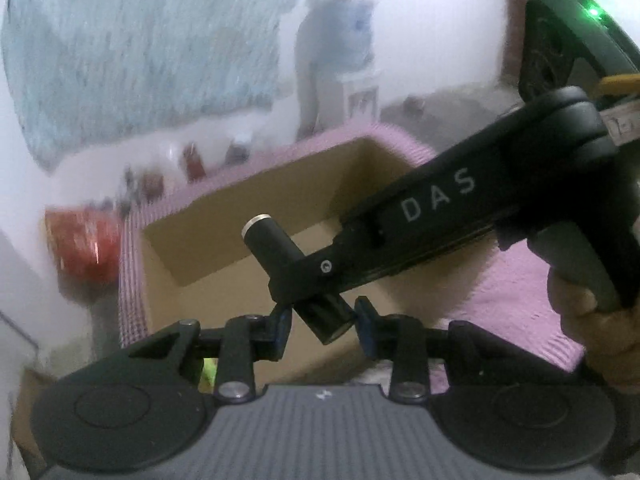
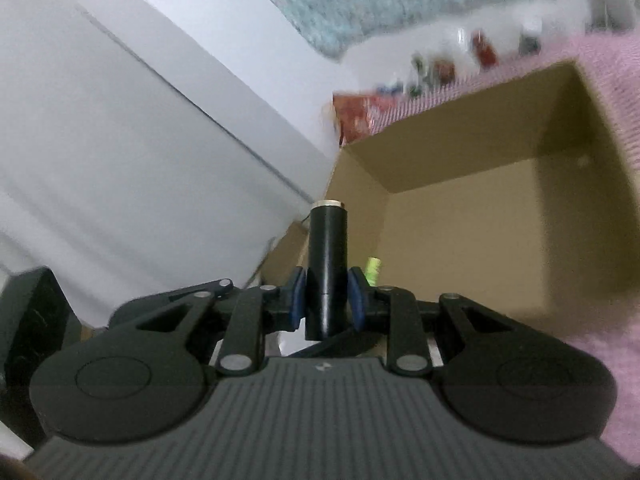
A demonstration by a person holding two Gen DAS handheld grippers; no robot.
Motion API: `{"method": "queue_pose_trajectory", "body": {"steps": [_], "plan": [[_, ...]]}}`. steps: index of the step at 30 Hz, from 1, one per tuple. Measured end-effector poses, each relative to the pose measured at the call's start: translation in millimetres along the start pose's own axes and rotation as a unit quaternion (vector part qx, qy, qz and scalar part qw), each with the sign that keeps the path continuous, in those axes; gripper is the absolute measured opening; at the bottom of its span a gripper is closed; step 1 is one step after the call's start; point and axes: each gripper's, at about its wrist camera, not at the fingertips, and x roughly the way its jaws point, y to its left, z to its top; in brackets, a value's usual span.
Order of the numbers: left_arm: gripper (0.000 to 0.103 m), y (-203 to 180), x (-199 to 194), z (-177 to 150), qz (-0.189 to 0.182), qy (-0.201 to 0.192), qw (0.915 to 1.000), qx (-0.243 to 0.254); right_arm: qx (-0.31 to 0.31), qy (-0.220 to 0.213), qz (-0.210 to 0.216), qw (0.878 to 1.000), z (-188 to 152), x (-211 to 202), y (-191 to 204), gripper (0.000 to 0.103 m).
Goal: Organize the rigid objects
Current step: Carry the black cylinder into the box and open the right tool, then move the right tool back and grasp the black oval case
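Observation:
A black cylinder (image 1: 268, 244) with a metal ring at its far end hangs over an open cardboard box (image 1: 224, 216). My right gripper (image 1: 294, 278) comes in from the right, held by a hand (image 1: 592, 328), and is shut on the cylinder's middle. In the right wrist view its blue pads (image 2: 297, 300) press both sides of the cylinder (image 2: 328, 240). My left gripper (image 1: 324, 320) is shut on the cylinder's lower end, one pad on each side. Both views are blurred by motion.
The box (image 2: 460, 152) stands on a pink cloth (image 1: 512, 280), and a small green item (image 2: 372, 270) lies inside it. A red packet (image 1: 84, 244) and several small bottles (image 1: 194, 162) line the wall behind. A white panel (image 2: 120, 140) rises at the left.

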Motion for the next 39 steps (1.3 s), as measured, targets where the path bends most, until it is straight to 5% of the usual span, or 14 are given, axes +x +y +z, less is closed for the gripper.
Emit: {"method": "queue_pose_trajectory", "body": {"steps": [4,8,11,18,24,30,39], "plan": [[0.035,54,53,15,-0.01,0.069,0.9965,-0.046,0.043,0.052,-0.024,0.997,45,65,-19,0.022],[0.035,80,100,24,0.023,0.117,0.9911,-0.059,0.072,0.074,-0.05,0.993,69,113,-34,0.022],[0.048,79,104,23,0.07,0.119,0.9899,-0.034,0.089,0.079,-0.059,0.991,73,138,-43,0.024],[0.059,76,91,16,0.08,0.094,0.9918,-0.034,0.128,0.084,-0.038,0.987,63,144,-52,0.029],[0.063,77,46,19,0.071,0.046,0.9945,-0.061,0.118,0.059,-0.016,0.991,62,105,-42,0.034],[0.069,67,-18,6,0.049,-0.01,0.9951,-0.085,0.091,0.012,0.028,0.995,49,25,-26,0.038],[0.08,0,-73,-48,-0.027,-0.062,0.995,-0.073,0.016,-0.062,0.027,0.998,-23,-117,-26,0.049]]}}
